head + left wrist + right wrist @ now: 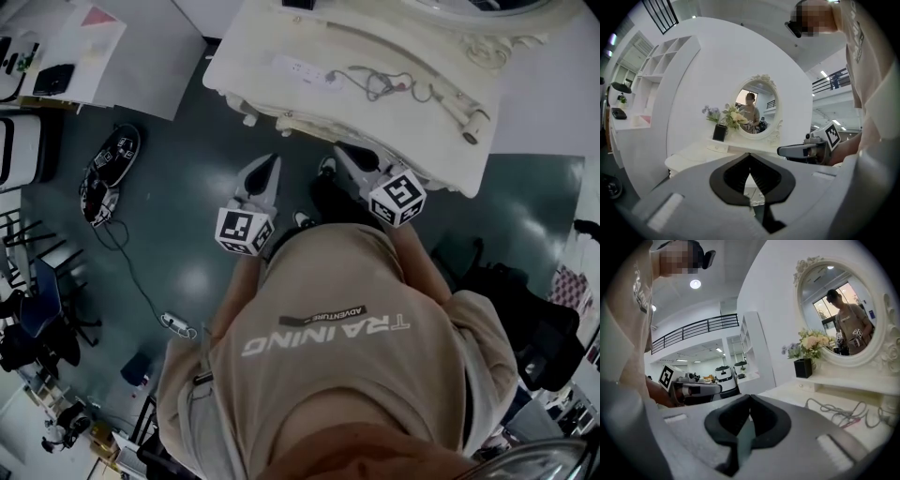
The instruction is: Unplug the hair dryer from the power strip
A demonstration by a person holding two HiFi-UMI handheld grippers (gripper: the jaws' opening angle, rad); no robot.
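A white power strip (305, 70) lies on the white dressing table (244, 56), with a grey coiled cable (380, 84) beside it. A white tube-shaped object (464, 112), possibly the hair dryer, rests near the table's right edge. My left gripper (265, 169) and right gripper (342, 152) hang side by side in front of the table, short of the strip. Both are shut and hold nothing. The left gripper (750, 157) faces the oval mirror (757, 108). From the right gripper (749, 399), the cable (843, 413) shows on the tabletop.
A flower vase (808, 345) stands by the mirror (843, 310). On the dark floor lie a black device (108, 169) and a cord with a small strip (173, 323). Chairs (37, 309) stand at left and a black bag (525, 319) at right.
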